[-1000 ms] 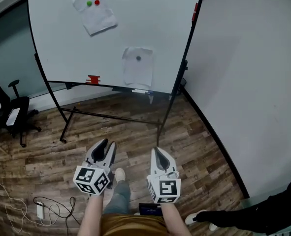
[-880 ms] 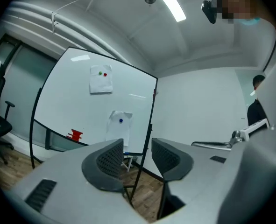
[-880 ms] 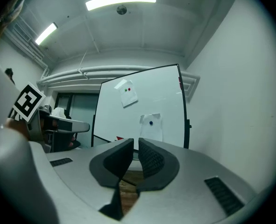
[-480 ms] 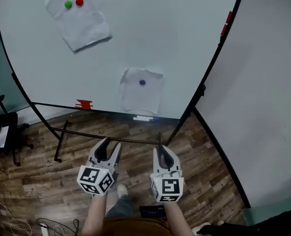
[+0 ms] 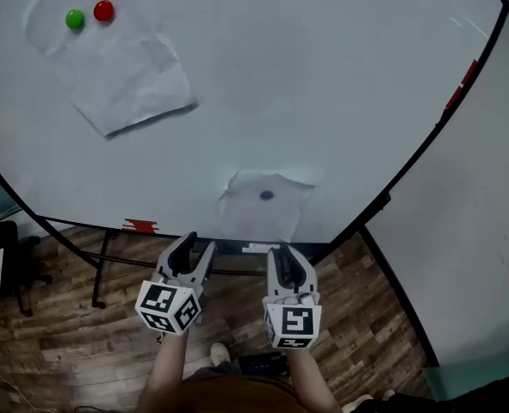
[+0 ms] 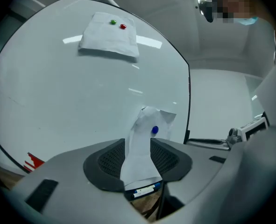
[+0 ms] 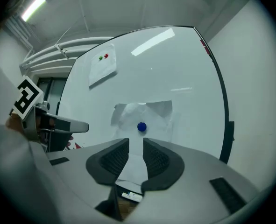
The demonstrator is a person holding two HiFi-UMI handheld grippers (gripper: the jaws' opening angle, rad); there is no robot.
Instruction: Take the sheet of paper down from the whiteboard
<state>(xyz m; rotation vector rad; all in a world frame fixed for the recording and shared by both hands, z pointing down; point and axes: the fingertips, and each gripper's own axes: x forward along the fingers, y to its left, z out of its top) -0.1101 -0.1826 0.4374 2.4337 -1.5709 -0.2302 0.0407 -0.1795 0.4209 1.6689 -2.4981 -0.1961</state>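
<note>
A crumpled white sheet (image 5: 263,213) hangs low on the whiteboard (image 5: 323,76) under a blue magnet (image 5: 266,195). A second sheet (image 5: 121,67) sits upper left, pinned by a green magnet (image 5: 75,19) and a red magnet (image 5: 104,10). My left gripper (image 5: 195,243) and right gripper (image 5: 282,254) point level at the board, just short of the lower sheet's bottom edge. In the left gripper view the sheet (image 6: 145,134) shows beyond my left gripper (image 6: 138,160), whose jaws are closing a little, apart, on nothing. My right gripper (image 7: 135,155) is opening, empty, with the sheet (image 7: 142,118) ahead.
The board's tray carries a red eraser (image 5: 139,225) and a marker (image 5: 258,248). A red clip (image 5: 461,84) sits on the board's right frame. A grey wall (image 5: 478,256) stands close at the right, an office chair (image 5: 0,256) at the left, wooden floor below.
Both grippers have advanced together towards the whiteboard, which now fills the head view. Their jaws, nearly shut before, now stand apart.
</note>
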